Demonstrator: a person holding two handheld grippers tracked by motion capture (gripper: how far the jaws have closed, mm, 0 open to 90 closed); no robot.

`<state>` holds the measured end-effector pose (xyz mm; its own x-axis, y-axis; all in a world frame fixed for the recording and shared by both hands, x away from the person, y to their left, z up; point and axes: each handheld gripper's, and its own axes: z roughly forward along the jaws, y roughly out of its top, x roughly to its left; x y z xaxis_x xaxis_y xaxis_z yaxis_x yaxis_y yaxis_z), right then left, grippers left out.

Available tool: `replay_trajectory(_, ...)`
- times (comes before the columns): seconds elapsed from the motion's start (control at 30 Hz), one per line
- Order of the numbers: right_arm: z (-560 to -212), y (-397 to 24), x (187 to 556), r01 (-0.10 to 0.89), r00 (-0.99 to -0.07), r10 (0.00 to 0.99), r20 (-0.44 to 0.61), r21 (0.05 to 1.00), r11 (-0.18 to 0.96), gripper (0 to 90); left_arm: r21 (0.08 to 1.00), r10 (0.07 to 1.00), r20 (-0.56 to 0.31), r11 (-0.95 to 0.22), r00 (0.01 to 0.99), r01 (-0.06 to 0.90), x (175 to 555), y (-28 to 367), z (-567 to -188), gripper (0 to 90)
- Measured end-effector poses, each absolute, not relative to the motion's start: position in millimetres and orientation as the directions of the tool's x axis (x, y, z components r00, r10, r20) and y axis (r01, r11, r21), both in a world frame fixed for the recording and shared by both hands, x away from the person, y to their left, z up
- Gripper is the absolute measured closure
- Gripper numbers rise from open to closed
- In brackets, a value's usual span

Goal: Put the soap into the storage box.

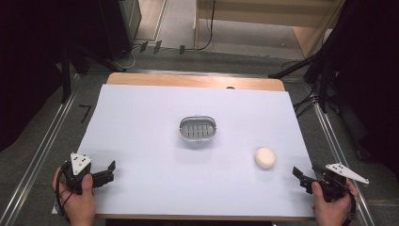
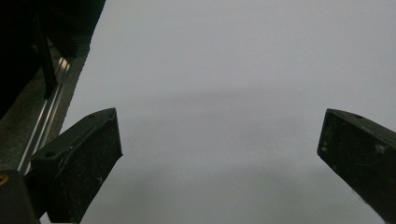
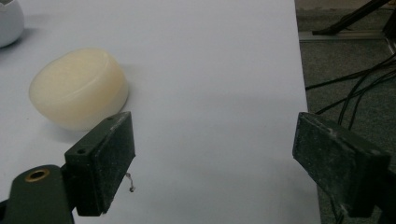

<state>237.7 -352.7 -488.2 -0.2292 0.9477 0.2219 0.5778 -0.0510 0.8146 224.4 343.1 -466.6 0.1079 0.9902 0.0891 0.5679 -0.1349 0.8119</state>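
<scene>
High view showed a table covered with 1 white sheet [image 1: 141,122], and on it 2 things: 1 cream-coloured soap bar [image 1: 265,157] and 1 grey soap dish [image 1: 198,129] with a slotted floor. The dish stood near the middle of the sheet. The bar lay to the right of it and closer to the person, well apart from the dish and near the right gripper [image 1: 301,175].

There were 2 grippers, 1 in each hand. The left gripper [image 1: 109,169] rested at the near left corner of the sheet, far from both things. In the left gripper view its jaws stood wide apart with only bare sheet between them. In the right gripper view the jaws were also spread wide and held nothing; the bar [image 3: 78,88] lay just beyond the left jaw, not between the two.

My judgement was that the work was at its very start: the approach to the bar, with nothing grasped yet. The next move called for the right gripper to shift sideways and forward until the bar sat between the jaws, then to close gently, because the rounded, smooth bar could slip out.
</scene>
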Motion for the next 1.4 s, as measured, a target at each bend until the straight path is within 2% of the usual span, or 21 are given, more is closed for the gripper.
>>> replay_trajectory(0.37,-484.8,-346.7,240.6,0.598,-0.216,0.951,0.222,0.8,-0.052,15.0,0.812,0.991,0.082,-0.129,0.106,0.569,224.4,343.6,-466.5,0.1)
replay_trajectory(0.43,-483.9,-340.3,242.1,0.608,-0.231,0.944,0.235,0.792,-0.049,15.2,0.811,0.991,0.086,-0.131,0.107,0.571,224.5,343.3,-466.5,0.1)
replay_trajectory(0.6,-483.5,-317.1,248.8,0.636,-0.284,0.94,0.191,0.771,0.036,15.0,0.812,0.991,0.082,-0.128,0.106,0.57,224.4,343.6,-466.4,0.1)
replay_trajectory(1.07,-483.8,-283.4,257.3,0.667,-0.369,0.911,0.184,0.736,0.121,15.0,0.811,0.99,0.09,-0.137,0.111,0.569,224.6,342.9,-466.7,0.1)
replay_trajectory(1.4,-484.2,-269.9,267.8,0.678,-0.381,0.907,0.18,0.721,0.142,16.0,0.809,0.989,0.095,-0.142,0.111,0.571,224.4,342.5,-466.6,0.1)
